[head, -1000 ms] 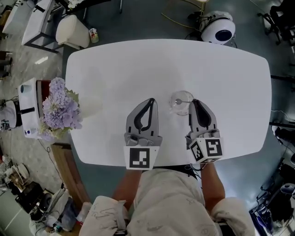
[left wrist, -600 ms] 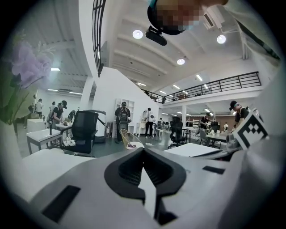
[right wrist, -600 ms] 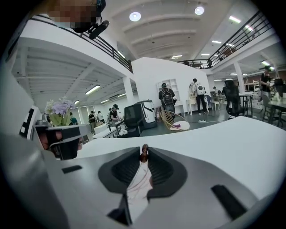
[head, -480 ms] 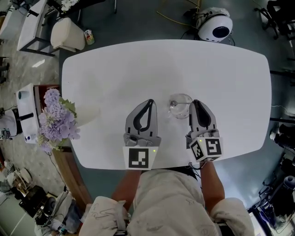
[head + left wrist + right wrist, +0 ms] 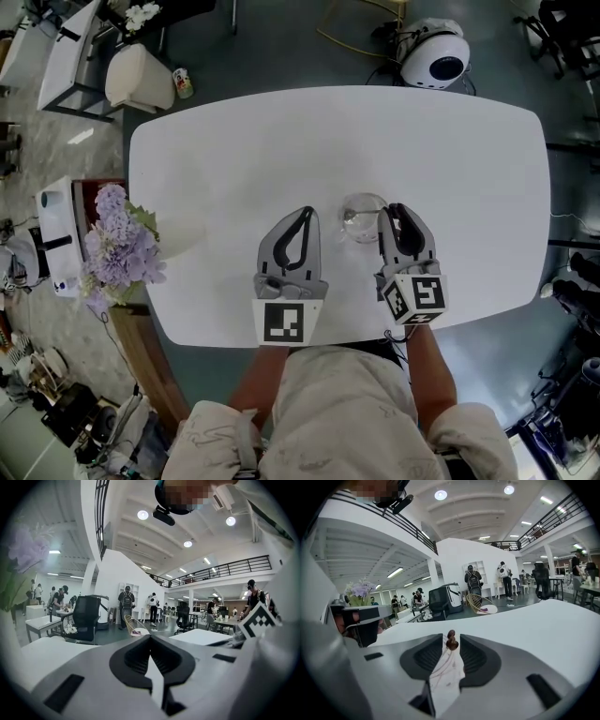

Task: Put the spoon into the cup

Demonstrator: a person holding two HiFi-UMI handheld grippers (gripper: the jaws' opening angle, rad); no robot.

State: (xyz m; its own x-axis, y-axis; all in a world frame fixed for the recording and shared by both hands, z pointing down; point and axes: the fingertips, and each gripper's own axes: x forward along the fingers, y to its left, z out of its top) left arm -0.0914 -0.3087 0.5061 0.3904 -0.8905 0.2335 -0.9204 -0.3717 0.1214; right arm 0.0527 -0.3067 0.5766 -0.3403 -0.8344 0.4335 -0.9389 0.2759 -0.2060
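The fingers of the left gripper are clenched tip to tip with nothing between them; its own view shows only the white tabletop ahead. It rests over the near part of the tabletop and takes no part in the work.

At about 2 o'clock from those tips stands the clear glass cup, upright on the tabletop. A small glint lies inside it towards its 9 o'clock side. The head view cannot settle whether that is the spoon's bowl.

Just past the cup's 3 o'clock rim are the tips of the right gripper. Its fingers have just been opening and now stand released. In the right gripper view the spoon shows only as a small brown beaded handle end, upright between the two fingertips with a gap on either side, so the pads no longer press on it.

By my reading the task is close to finished: the spoon appears to be lowered at the cup and let go. What remains is to draw the right gripper back towards 6 o'clock without knocking the handle, and to check that the spoon stays leaning in the cup.
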